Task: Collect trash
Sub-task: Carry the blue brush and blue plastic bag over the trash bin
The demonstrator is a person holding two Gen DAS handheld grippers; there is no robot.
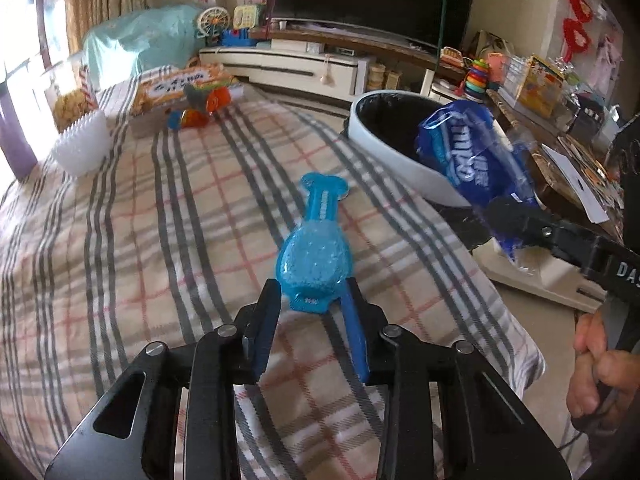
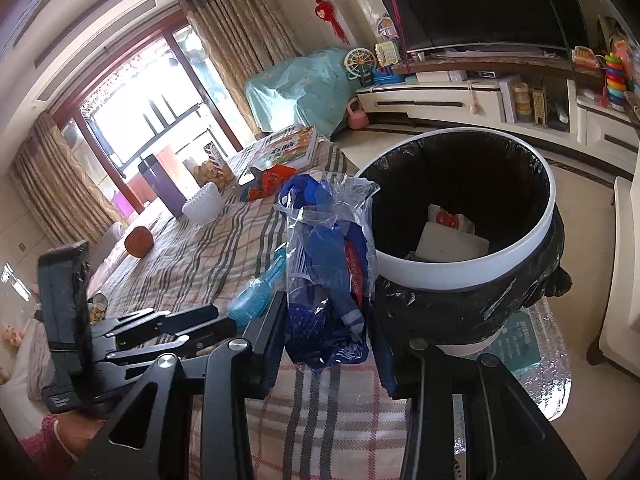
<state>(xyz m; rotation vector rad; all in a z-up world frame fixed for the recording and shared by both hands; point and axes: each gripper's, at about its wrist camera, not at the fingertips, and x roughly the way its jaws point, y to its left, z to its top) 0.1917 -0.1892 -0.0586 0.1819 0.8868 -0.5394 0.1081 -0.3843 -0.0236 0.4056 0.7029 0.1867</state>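
Two claws worked: right claw (image 2: 326,344) gripped a blue wrapper (image 2: 324,272) just beside the bin (image 2: 468,276), not dropped. Left claw (image 1: 314,312) straddled a blue plastic package (image 1: 316,256) on the worktop (image 1: 140,240); contact unclear. Orange wrapper (image 1: 200,110) remained at 11 o'clock.

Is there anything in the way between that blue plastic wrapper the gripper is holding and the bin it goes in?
Nothing visible blocks it. The right gripper holds the blue wrapper right beside the bin, whose black-lined mouth is open, with only a couple of scraps at the bottom. The wrapper just has to clear the white rim.
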